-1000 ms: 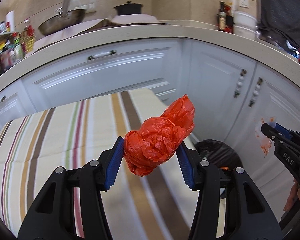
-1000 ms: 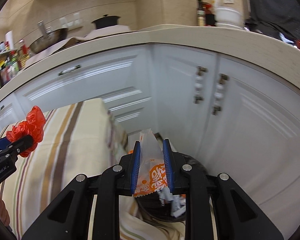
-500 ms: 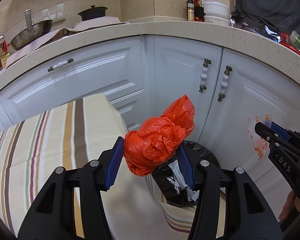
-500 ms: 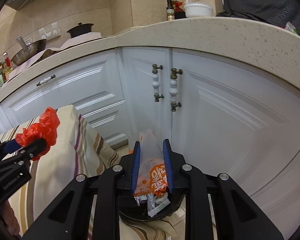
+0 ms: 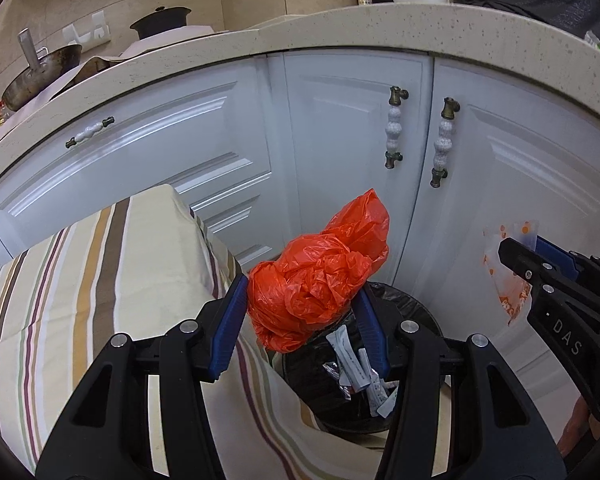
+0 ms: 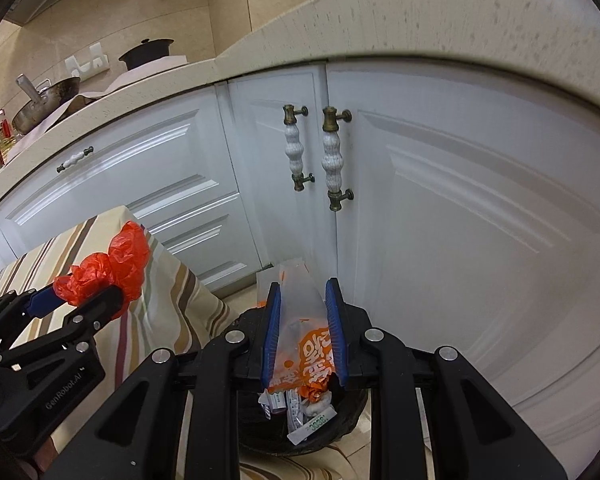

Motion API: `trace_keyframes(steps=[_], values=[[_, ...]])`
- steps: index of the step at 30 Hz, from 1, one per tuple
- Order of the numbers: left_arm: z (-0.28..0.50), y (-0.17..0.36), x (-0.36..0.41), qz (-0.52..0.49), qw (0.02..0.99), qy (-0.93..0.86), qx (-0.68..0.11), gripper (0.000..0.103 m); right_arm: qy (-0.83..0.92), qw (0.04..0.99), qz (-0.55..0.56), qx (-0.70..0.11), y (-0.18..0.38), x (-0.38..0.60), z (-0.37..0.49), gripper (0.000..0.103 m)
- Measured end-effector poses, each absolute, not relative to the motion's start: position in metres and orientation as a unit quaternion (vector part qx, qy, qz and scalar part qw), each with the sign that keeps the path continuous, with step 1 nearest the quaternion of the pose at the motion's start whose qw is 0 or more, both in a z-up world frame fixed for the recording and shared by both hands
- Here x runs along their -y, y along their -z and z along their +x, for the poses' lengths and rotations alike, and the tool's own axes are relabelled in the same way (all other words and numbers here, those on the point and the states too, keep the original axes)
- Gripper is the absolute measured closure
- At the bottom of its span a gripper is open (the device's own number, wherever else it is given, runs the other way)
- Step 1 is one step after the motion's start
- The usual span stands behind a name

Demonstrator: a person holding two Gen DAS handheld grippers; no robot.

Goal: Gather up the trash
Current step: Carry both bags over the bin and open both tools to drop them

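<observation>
My left gripper (image 5: 302, 312) is shut on a crumpled red plastic bag (image 5: 320, 280) and holds it above the near rim of a black trash bin (image 5: 420, 320) on the floor. The bag also shows in the right wrist view (image 6: 108, 268). My right gripper (image 6: 302, 324) is shut on a clear wrapper with orange print (image 6: 304, 332), held over the same bin (image 6: 348, 420). The wrapper shows at the right of the left wrist view (image 5: 508, 280). The bin holds several small wrappers (image 5: 356, 368).
A table with a striped cloth (image 5: 100, 300) stands left of the bin, its corner hanging beside it. White cabinet doors with ceramic handles (image 5: 394, 132) stand right behind the bin under a speckled counter (image 5: 380, 28). A pan and pot sit on the counter at far left.
Both grippers have moved right and forward, off the table, towards the cabinets. The bin has come into full view below them. Both grips are unchanged.
</observation>
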State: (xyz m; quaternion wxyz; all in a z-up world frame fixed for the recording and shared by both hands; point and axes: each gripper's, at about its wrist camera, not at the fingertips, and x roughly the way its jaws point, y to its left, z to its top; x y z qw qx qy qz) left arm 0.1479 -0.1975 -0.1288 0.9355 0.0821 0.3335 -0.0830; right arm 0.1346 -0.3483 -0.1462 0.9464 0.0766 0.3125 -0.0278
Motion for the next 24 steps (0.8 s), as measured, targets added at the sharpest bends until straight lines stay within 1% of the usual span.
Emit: trace_keyframes(steps=[4, 15, 18, 20, 24], values=[[0.159, 0.140, 0.204, 0.075, 0.928, 0.087, -0.354, 0.052, 0.026, 0.944, 0.077, -0.320, 0.157, 0.351, 0.145, 0.080], [0.181, 0.156, 0.216, 0.076, 0.920, 0.085, -0.375, 0.052, 0.025, 0.939, 0.084, -0.334, 0.179, 0.355, 0.169, 0.080], [0.185, 0.160, 0.217, 0.074, 0.918, 0.087, -0.380, 0.046, 0.025, 0.938, 0.081, -0.335, 0.183, 0.355, 0.175, 0.077], [0.187, 0.162, 0.215, 0.071, 0.918, 0.090, -0.380, 0.044, 0.026, 0.938, 0.082, -0.335, 0.184, 0.355, 0.177, 0.070], [0.191, 0.163, 0.213, 0.070, 0.918, 0.086, -0.380, 0.039, 0.028, 0.937, 0.082, -0.337, 0.186, 0.356, 0.180, 0.070]])
